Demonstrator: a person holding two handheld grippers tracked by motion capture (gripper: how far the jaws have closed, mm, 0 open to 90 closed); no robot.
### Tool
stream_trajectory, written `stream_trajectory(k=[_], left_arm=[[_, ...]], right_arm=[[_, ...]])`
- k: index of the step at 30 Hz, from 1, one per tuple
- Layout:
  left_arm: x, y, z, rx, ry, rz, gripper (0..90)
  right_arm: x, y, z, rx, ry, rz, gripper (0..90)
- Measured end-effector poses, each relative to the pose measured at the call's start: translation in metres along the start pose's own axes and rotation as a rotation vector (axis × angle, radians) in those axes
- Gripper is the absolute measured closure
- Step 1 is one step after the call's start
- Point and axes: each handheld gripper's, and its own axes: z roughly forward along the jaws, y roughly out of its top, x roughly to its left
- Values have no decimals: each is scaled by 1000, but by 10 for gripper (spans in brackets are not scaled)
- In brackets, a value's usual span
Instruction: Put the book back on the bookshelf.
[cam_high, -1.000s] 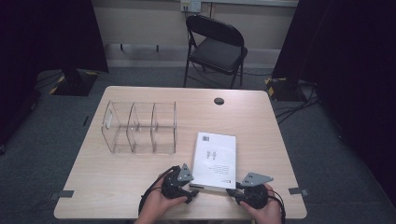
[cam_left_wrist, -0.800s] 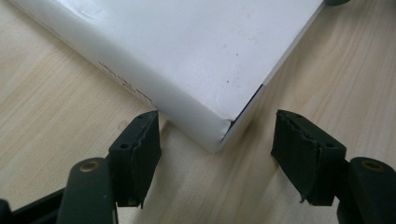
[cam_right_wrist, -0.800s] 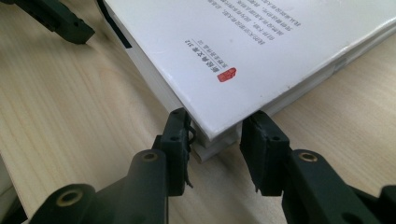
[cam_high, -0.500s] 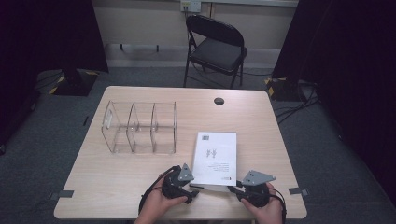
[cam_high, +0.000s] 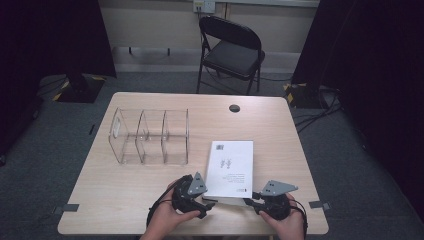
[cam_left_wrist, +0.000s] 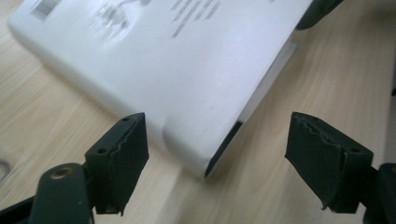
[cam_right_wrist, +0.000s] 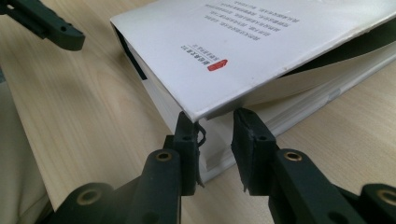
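High view: book (cam_high: 230, 167) flat on table (cam_high: 280, 130), near edge toward the person, just right of the clear organizer (cam_high: 150, 136) with 3 empty slots. Left gripper (cam_high: 206, 201) at the book's near-left corner, right gripper (cam_high: 252, 202) at the near-right corner, both hands low at the table edge, forearms coming in from the bottom. Judged stage: early, book not lifted off the table, nothing in the organizer; if that is the destination, lift, stand up and slot all left. Left gripper view: book's spine corner (cam_left_wrist: 205, 154) sits between the jaws but clear of both pads (cam_left_wrist: 123, 158), jaws wide and just been opening, nothing held. Gripper angled down along the spine toward the table. Right gripper view: right gripper (cam_right_wrist: 215, 133) jaws narrow, nearly closed, fingertips (cam_right_wrist: 187, 133) right at the corner of the front cover, which is lifted off the page block there. Looks like a pinch on the cover corner or the top pages, but exact contact not clear. Tip of the other gripper (cam_right_wrist: 51, 25) visible far top left, beyond the book's far corner. Gripper low, pointing nearly level along the table.
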Motion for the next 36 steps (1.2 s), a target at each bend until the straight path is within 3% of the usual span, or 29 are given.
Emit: stream_trajectory(k=[8,10,12,16,18,19,20,23,25,28,33,36], left_arm=[[-11,21,18,-13,-15,55,168],[-11,26,26,8,-7,86,162],[-11,28,30,8,-7,89,146],[-13,36,41,12,46,149,134],[-13,38,42,27,57,167,134],[-15,38,45,3,65,172,116],[-16,40,48,11,84,175,105],[-17,43,52,33,88,199,67],[-17,44,52,59,99,206,66],[-16,44,56,24,99,201,61],[-14,45,57,46,115,204,56],[-12,44,60,13,119,200,57]], right_arm=[[0,2,-2,-1,-1,5,706],[0,3,-2,-3,1,6,706],[0,3,-2,-5,1,6,706],[0,4,-3,-9,5,9,704],[0,4,-3,-7,6,9,703],[1,4,-4,-12,2,7,702],[1,5,-4,-17,2,3,702],[1,6,-6,-19,7,12,698],[1,6,-6,-18,9,12,698],[1,6,-6,-17,7,10,698],[1,6,-6,-17,6,10,698],[1,6,-6,-16,7,13,699]])
